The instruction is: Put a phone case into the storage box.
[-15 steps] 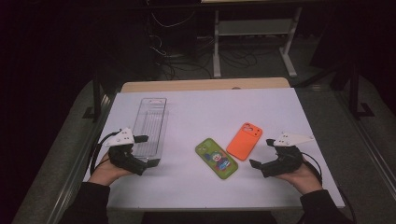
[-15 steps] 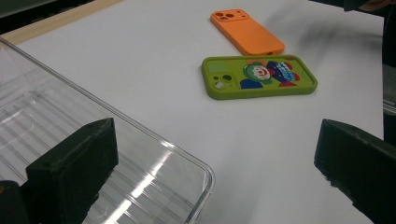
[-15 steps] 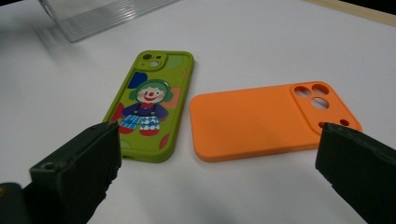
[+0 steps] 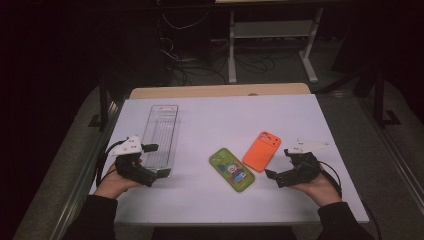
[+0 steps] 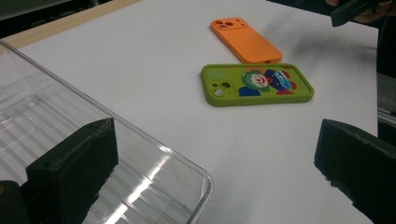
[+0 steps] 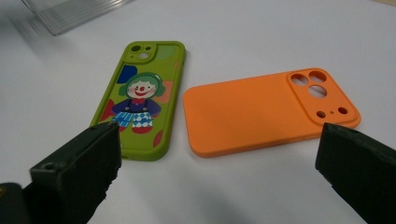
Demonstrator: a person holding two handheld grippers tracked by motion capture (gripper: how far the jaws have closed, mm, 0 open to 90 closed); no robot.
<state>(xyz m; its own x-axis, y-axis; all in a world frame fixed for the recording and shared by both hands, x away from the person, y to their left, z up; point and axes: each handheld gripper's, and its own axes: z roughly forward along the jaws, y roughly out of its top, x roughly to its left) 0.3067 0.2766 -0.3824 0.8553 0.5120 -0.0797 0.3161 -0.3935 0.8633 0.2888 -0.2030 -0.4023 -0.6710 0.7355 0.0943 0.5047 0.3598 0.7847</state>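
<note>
Orange phone case [image 4: 261, 151] lay flat, back up, on the white table [image 4: 280, 115], right of centre, its long axis running from near-left to far-right with the camera cutout at the far end. Green clown case [image 4: 231, 169] sat just beside it on the left, apart or barely touching at the near corner; I couldn't tell which. Right gripper [image 4: 276, 176] was the nearer tool: just to the near-right of the orange case, jaws wide apart, holding nothing, aimed left towards both cases. In the right gripper view the orange case [image 6: 266, 112] lay crosswise between the jaw tips. Left gripper [image 4: 156, 161] stood well apart, jaws spread and empty, at the near end of the clear tray [image 4: 161, 135].
</note>
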